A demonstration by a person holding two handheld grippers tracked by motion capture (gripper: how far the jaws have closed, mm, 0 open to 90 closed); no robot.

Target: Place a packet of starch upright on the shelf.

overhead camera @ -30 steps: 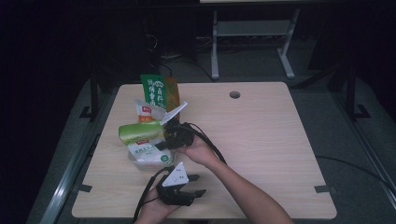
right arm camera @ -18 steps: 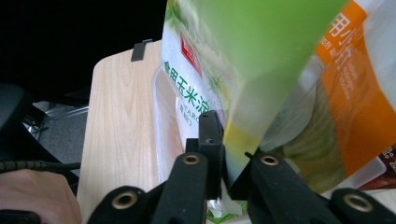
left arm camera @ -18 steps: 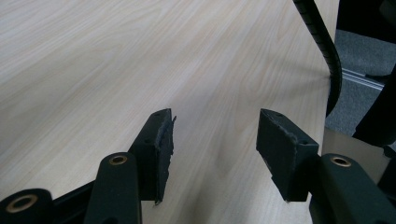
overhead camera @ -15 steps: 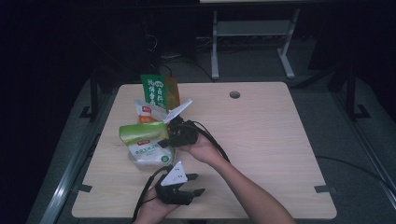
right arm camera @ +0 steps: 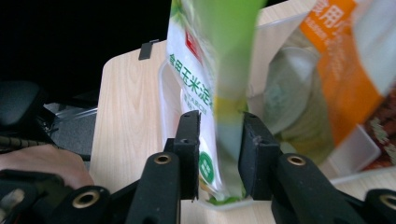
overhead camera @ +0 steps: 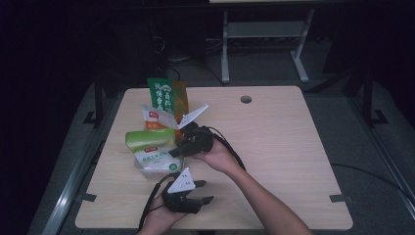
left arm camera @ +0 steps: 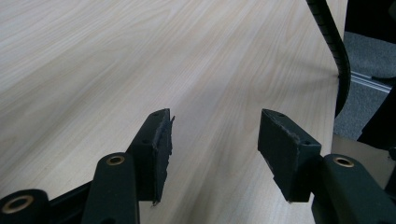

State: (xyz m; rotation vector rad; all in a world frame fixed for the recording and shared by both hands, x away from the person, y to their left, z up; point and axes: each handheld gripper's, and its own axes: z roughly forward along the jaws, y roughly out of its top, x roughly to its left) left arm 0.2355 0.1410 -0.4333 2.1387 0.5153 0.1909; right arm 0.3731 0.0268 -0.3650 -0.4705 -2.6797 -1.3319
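A: Green bag (overhead camera: 149,139) lies across a clear tray (overhead camera: 147,166) at the left of the table (overhead camera: 293,156), with other packets stacked behind it – a tall green-and-orange one (overhead camera: 166,96) and a white-and-orange pouch (overhead camera: 155,119)

B: And the right gripper (overhead camera: 177,150) is at its near end?

A: Yes. In the right gripper view the bag's edge (right arm camera: 219,130) stands between the two black jaws, which have just been opening. Thin gaps show on both sides, so I judge the pads no longer press on it. It looks like a release, the bag set down in the tray with the rest

B: Does the high view show that?

A: No, from above the gripper body hides the jaws. What the high view adds is the layout: the packets gathered at the left, the right side of the table bare

B: And the other hand?

A: The left gripper (overhead camera: 203,192) waits near the front edge, probably kept out of the way. Its own view shows the jaws standing well apart over plain wood (left arm camera: 140,70), holding nothing, with a black cable (left arm camera: 334,46) by the table edge
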